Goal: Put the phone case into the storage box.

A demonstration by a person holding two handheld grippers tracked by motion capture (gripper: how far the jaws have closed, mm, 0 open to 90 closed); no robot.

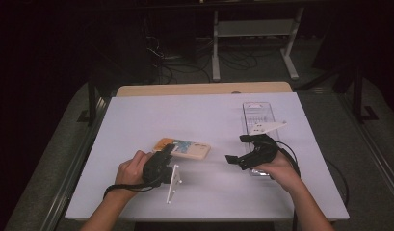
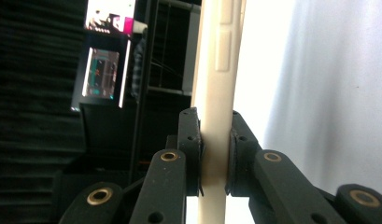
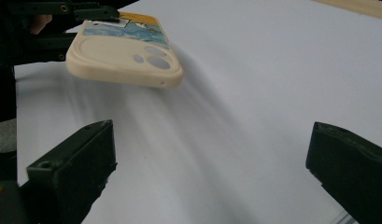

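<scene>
Left gripper [image 1: 166, 153]: I've got it pinching the case [image 1: 185, 147] by one end.
Case: lifted off the table [image 1: 137, 115], mid-table, nearer the front edge.
Right gripper [image 1: 237, 149]: jaws spread, empty.

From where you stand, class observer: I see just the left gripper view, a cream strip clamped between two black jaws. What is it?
Observer: A phone case, cream, with camera cut-outs, seen flat-on in the right gripper view.
Operator: Is it lying on the table?
Observer: No. It hangs above the white table, held at one end by the left gripper.
Operator: And the right gripper?
Observer: The right gripper is open, nothing between its jaws, and apart from the case.
Operator: Anything else nearby?
Observer: A clear tray lies behind the right gripper.
</scene>
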